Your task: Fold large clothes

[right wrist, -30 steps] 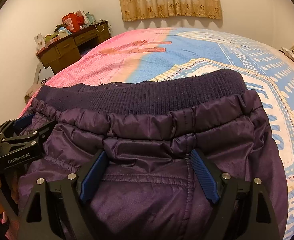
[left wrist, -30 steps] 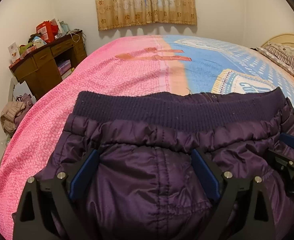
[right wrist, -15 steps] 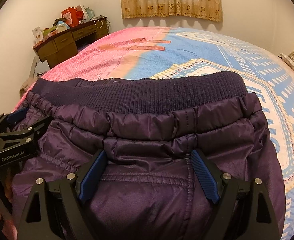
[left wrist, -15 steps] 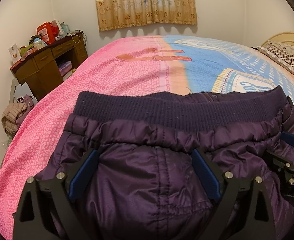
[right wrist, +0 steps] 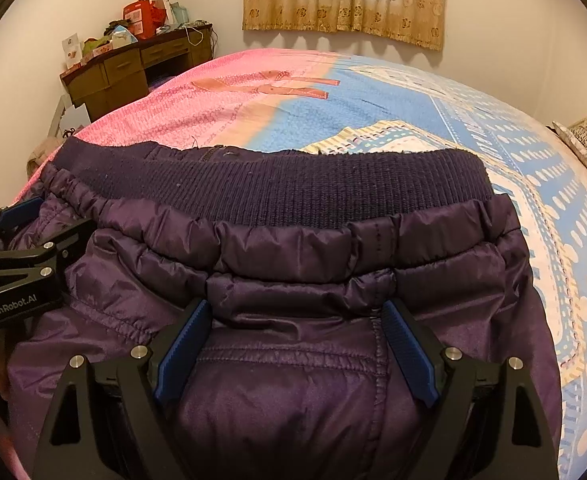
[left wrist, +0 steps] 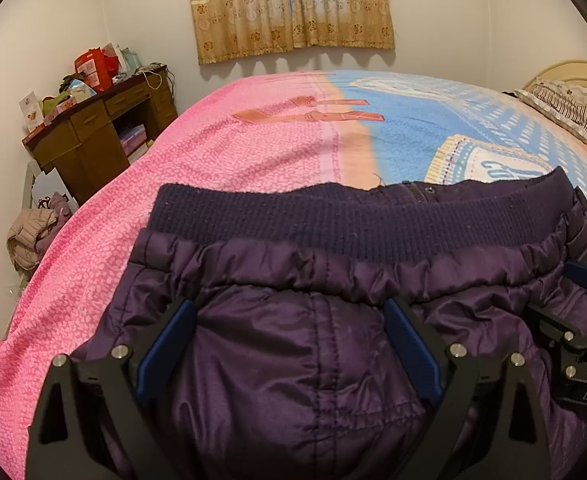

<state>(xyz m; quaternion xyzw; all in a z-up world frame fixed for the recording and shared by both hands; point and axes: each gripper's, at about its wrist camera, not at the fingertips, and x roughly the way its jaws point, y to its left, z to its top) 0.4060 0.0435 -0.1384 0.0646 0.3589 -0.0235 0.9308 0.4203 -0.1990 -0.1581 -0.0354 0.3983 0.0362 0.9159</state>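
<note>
A dark purple padded jacket [left wrist: 277, 280] lies on the bed, its ribbed knit hem band [left wrist: 353, 224] toward the far side. My left gripper [left wrist: 289, 312] rests on the jacket's left part, open wide, with puffy fabric bulging between its blue pads [left wrist: 165, 344]. My right gripper [right wrist: 296, 308] sits on the right part of the jacket [right wrist: 293, 248], just below the band [right wrist: 293, 188]. It is also open wide over the fabric. Each gripper shows at the edge of the other's view: the right gripper [left wrist: 573, 320] and the left gripper [right wrist: 13, 264].
The bed carries a pink and blue blanket [left wrist: 233, 152] that stretches far beyond the jacket. A cluttered brown desk [left wrist: 93, 136] stands at the back left, with a pile of clothes [left wrist: 29, 232] on the floor. A pillow [left wrist: 561, 100] lies at the far right.
The right gripper has rolled slightly, so the room leans in its view. The jacket and the left gripper have stayed where they were, both jaws still wide.
</note>
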